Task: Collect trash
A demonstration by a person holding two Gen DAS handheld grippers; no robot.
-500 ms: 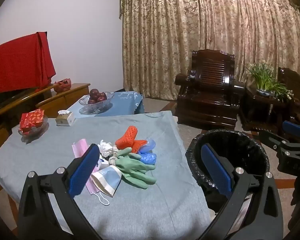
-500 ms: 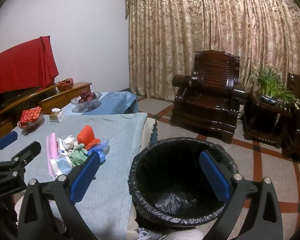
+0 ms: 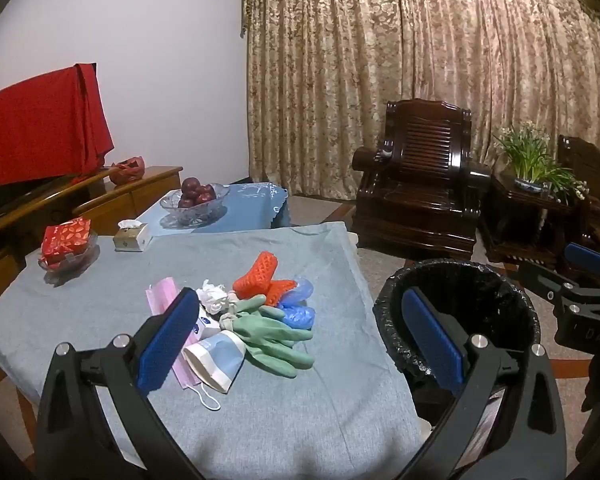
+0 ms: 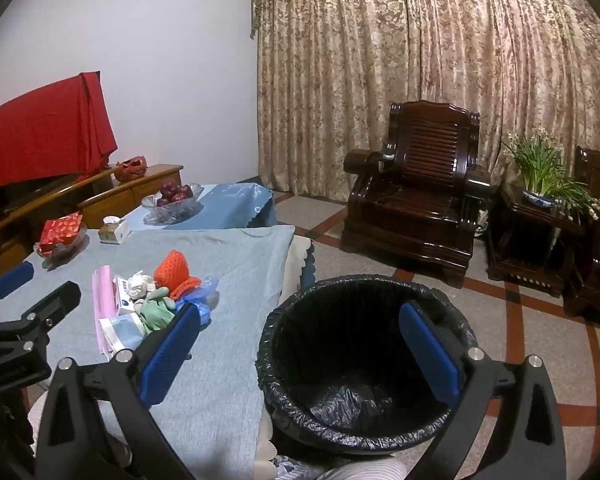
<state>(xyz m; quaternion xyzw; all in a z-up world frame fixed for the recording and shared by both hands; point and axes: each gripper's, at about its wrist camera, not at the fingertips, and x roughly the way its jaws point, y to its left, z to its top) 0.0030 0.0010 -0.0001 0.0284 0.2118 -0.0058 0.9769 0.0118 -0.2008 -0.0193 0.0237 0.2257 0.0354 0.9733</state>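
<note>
A heap of soft trash (image 3: 256, 320) lay on the grey-blue cloth of the table (image 3: 100, 304): limp green rubber gloves (image 3: 272, 336), an orange foam net (image 3: 262, 276), crumpled white tissue (image 3: 214, 300), pleated face masks (image 3: 216, 360). Beside the table stood a round bin (image 4: 364, 360) lined with crinkled black plastic. The left gripper (image 3: 300, 344) and right gripper (image 4: 300, 356) tilted slightly downward, jaws spread wide, holding nothing.
</note>
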